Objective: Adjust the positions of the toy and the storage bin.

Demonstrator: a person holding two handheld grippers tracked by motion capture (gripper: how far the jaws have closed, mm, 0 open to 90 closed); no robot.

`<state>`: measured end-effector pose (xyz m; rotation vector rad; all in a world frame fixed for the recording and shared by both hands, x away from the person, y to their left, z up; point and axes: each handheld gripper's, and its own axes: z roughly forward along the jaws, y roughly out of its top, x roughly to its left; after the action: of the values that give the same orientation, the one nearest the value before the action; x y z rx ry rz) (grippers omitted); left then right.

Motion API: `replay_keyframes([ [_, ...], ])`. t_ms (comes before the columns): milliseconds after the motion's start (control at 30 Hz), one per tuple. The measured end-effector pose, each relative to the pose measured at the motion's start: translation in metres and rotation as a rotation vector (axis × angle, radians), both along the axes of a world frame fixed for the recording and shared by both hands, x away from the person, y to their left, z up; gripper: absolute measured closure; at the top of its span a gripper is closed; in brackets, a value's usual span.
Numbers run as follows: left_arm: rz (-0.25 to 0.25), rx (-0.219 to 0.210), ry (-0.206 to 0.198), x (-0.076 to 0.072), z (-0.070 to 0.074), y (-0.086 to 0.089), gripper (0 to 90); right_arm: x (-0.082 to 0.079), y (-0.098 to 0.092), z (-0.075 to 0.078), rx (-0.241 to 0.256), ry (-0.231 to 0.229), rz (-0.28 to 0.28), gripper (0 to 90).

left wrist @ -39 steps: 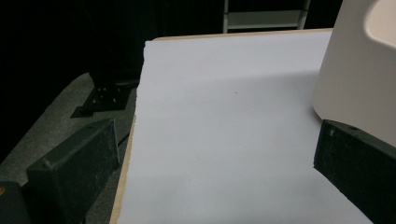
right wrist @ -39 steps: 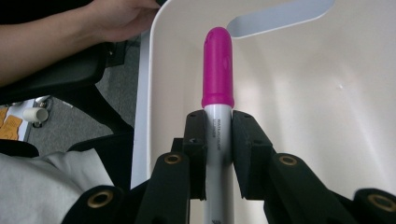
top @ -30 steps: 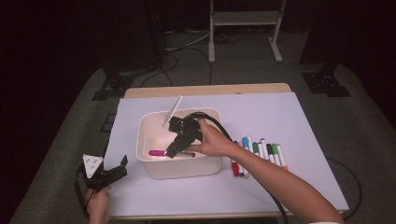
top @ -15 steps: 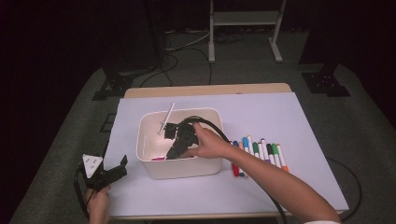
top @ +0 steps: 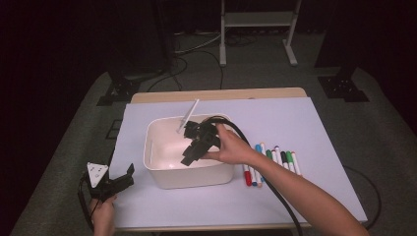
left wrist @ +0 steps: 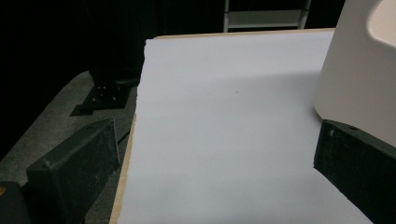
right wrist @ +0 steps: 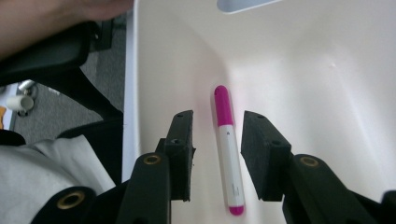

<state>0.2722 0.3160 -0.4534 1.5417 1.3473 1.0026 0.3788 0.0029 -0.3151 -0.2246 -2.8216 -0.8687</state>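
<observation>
Magenta marker [right wrist: 227, 149] lying flat on the floor of the white bin [top: 162, 177], its long axis running between and parallel to the spread, empty jaws of the right tool [right wrist: 217, 156]; left tool [top: 115, 184], also open, rests well apart near the table edge.

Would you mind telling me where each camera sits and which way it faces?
High view: above the person's side, facing forward and down; forearms, left gripper, right gripper.
Left gripper view: low at the table's edge, facing across the paper; its open jaws.
Right gripper view: inside the tub, facing the pink marker; open jaws.
All share the white tub.
</observation>
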Motion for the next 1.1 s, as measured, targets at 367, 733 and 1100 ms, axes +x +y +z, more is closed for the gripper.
replay_keyframes([
  [367,-0.001,0.014,0.001,0.000,0.000,-0.001,0.0,-0.011,-0.100,0.033,0.154,-0.039,-0.163,57.9],
  [733,0.001,0.021,0.002,0.000,0.000,-0.002,0.0,-0.016,-0.203,0.023,0.224,-0.053,-0.363,55.6],
  [1100,0.000,0.024,0.000,0.000,0.000,-0.003,0.0,-0.024,-0.283,-0.038,0.189,0.006,-0.577,55.3],
])
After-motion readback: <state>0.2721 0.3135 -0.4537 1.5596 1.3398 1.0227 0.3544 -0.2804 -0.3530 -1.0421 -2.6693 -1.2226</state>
